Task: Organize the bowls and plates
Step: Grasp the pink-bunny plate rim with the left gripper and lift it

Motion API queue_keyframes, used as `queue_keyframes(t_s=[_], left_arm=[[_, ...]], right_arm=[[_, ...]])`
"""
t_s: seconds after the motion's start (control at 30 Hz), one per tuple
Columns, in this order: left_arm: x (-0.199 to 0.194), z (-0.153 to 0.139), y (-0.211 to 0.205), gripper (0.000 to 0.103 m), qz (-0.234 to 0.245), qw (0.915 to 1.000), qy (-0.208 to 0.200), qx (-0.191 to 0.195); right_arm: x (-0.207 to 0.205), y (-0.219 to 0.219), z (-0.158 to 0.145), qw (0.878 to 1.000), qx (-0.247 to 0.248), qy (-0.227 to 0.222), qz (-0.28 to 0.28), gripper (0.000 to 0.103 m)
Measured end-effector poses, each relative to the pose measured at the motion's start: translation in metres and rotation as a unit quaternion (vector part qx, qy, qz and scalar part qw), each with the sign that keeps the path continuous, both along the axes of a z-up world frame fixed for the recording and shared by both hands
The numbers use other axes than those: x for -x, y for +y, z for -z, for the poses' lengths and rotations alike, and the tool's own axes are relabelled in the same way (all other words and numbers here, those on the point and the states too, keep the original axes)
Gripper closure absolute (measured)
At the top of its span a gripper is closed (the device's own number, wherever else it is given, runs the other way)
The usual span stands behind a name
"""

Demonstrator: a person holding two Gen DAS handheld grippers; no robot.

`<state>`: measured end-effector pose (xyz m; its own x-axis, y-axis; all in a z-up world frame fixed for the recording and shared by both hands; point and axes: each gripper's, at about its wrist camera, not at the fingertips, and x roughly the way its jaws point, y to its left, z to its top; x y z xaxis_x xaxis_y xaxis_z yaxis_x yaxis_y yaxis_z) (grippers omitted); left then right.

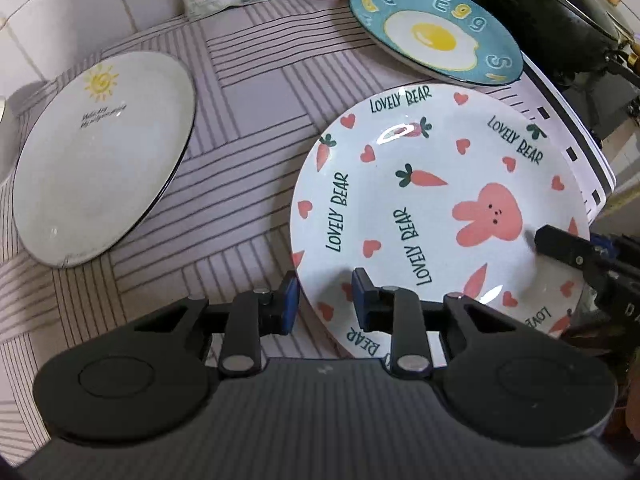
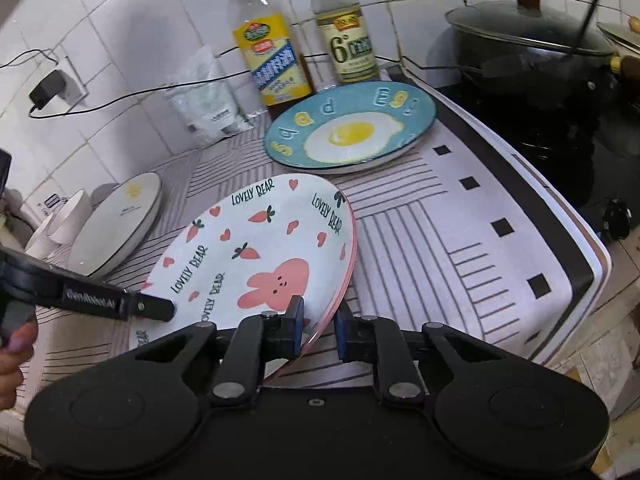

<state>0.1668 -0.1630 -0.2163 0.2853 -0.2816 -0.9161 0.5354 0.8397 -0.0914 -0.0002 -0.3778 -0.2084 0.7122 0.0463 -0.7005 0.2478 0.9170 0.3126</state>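
Note:
A white plate with a pink rabbit and carrots point(image 1: 420, 208) point(image 2: 256, 256) is tilted, its right side raised. My left gripper point(image 1: 325, 304) straddles its near rim with a gap on each side of the rim. My right gripper point(image 2: 319, 330) straddles its raised right rim, jaws a little apart around the rim, touching or nearly so. A blue fried-egg plate point(image 1: 436, 32) point(image 2: 352, 128) lies at the back. A white sun plate point(image 1: 104, 152) point(image 2: 116, 220) lies at the left.
A striped mat point(image 1: 248, 120) point(image 2: 460, 248) covers the counter. Two bottles point(image 2: 272, 52) and a white bag point(image 2: 208, 100) stand by the tiled wall. A black lidded pot point(image 2: 532, 44) sits on the stove at the right. White bowls point(image 2: 64, 220) sit at far left.

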Motion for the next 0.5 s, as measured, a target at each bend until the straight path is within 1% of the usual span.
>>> queue_keyframes(t_s=[0.1,0.17,0.27,0.37,0.5], left_arm=[[0.002,-0.002,0.01,0.077,-0.009,0.9999,0.001,0.005],[0.004,-0.005,0.017,0.077,-0.015,0.9998,0.0,0.01],[0.005,-0.012,0.027,0.077,-0.023,0.9996,-0.007,0.017],[0.005,-0.019,0.041,0.077,-0.037,0.9989,-0.005,0.028],[0.004,-0.029,0.059,0.077,-0.061,0.9972,-0.009,0.043]], right_arm=[[-0.003,0.006,-0.002,1.0,0.004,0.0,-0.012,0.083],[-0.005,0.007,-0.004,1.0,-0.005,-0.003,-0.015,0.083],[-0.008,0.014,-0.01,0.999,0.004,-0.007,-0.032,0.083],[-0.012,0.018,-0.018,0.999,-0.002,-0.018,-0.042,0.083],[-0.018,0.027,-0.034,0.997,0.007,-0.031,-0.064,0.083]])
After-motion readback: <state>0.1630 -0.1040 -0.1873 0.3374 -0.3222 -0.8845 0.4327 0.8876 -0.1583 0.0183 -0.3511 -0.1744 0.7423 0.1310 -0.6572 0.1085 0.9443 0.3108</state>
